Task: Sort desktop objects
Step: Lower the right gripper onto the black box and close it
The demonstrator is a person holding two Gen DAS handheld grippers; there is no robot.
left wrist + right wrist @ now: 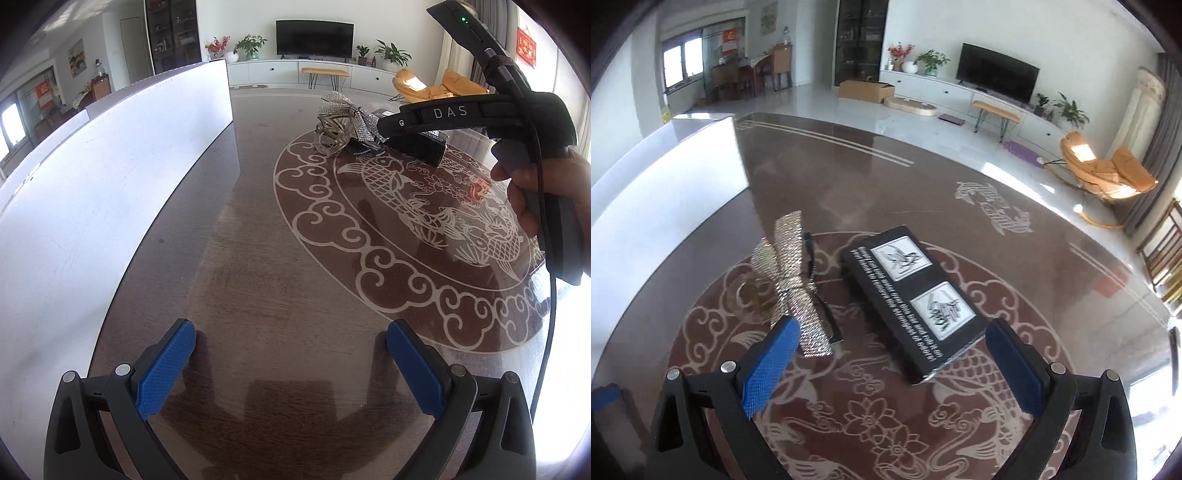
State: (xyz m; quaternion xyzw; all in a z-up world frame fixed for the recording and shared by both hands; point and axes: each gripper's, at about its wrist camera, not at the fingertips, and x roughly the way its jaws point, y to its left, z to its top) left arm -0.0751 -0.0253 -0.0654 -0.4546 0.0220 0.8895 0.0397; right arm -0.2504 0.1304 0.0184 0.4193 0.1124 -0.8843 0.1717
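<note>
Right gripper point(886, 363) jaws wide, empty; black box point(910, 297) just beyond.

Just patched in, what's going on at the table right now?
A person is sorting things on a dark patterned table with a gripper in each hand. The right gripper is open, holds nothing and points at a black box, with a sparkly bow hair clip lying left of it. The left gripper is open and empty over bare tabletop, beside a white box.
</note>
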